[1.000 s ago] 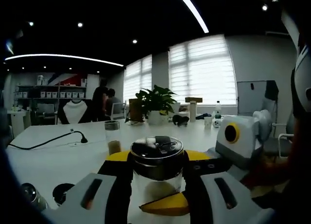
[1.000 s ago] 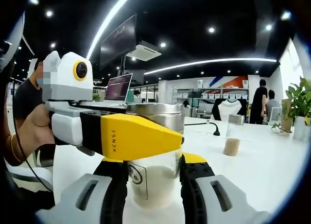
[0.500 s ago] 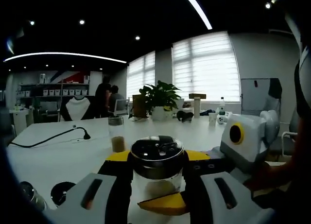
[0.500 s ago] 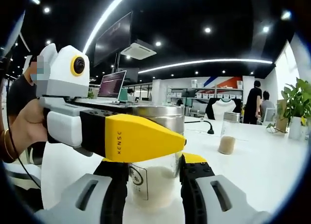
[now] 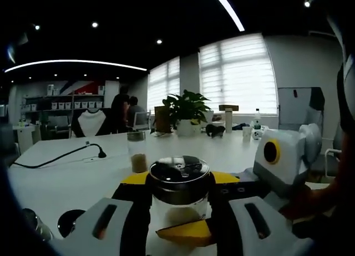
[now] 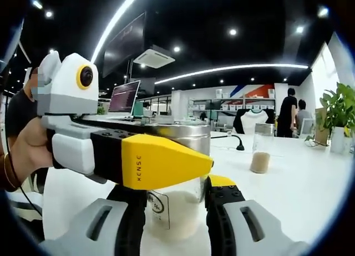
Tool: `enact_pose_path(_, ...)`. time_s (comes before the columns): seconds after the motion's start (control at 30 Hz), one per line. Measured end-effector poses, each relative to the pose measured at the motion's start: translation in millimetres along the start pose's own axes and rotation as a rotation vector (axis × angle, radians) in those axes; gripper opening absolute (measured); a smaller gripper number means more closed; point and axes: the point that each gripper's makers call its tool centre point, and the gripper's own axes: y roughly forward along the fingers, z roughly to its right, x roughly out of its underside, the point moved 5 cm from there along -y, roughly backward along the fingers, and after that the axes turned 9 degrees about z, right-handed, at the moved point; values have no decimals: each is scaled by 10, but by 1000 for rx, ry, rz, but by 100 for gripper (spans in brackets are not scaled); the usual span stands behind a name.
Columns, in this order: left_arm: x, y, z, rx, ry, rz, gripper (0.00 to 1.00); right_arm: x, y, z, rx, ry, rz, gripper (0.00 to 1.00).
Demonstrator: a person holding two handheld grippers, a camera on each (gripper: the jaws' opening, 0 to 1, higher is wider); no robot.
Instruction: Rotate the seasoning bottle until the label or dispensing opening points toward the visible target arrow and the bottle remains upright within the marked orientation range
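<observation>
Jaws of both grippers closed on upright seasoning bottle (image 5: 178, 192), level.

A: Obstacles close in?
B: Seasoning bottle (image 5: 178, 192), upright, fills the gap between the left gripper (image 5: 178, 222) jaws. Right gripper (image 5: 277, 161) crowds its right side, yellow jaws touching the bottle.

A: Beyond that?
B: White table (image 5: 61, 178), open to the left and ahead. One small jar (image 5: 136, 152) of brown powder stands well apart. A black cable (image 5: 55, 159) lies far left; dark round items (image 5: 69, 221) sit near the left jaw.

A: From the right gripper view?
B: Left gripper (image 6: 138, 156) crosses the bottle (image 6: 175, 197); bare table (image 6: 310, 195) to the right.
</observation>
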Motion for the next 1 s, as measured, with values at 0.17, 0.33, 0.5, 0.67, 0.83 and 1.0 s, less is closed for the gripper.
enact_pose_path(0.17, -21, -6, -14, -7, -1, 6, 42, -19, 19, -15, 0, 18, 13, 39)
enact_pose_path(0.33, -35, -9, -24, -12, 6, 4, 42, -41, 29, -12, 1, 20, 20, 39)
enact_pose_path(0.5, -39, -19, -23, -18, 6, 4, 42, -50, 32, -24, 1, 20, 22, 39)
enact_pose_path(0.67, -20, -27, -25, -21, 4, -6, 42, -38, 39, -23, -1, 25, 13, 39)
enact_pose_path(0.83, -6, -15, -53, -25, 2, -10, 42, -36, 46, -33, -3, 28, 10, 39)
enact_pose_path(1.0, -5, -19, -55, -33, 2, -11, 42, -54, 52, -51, -3, 32, 13, 39)
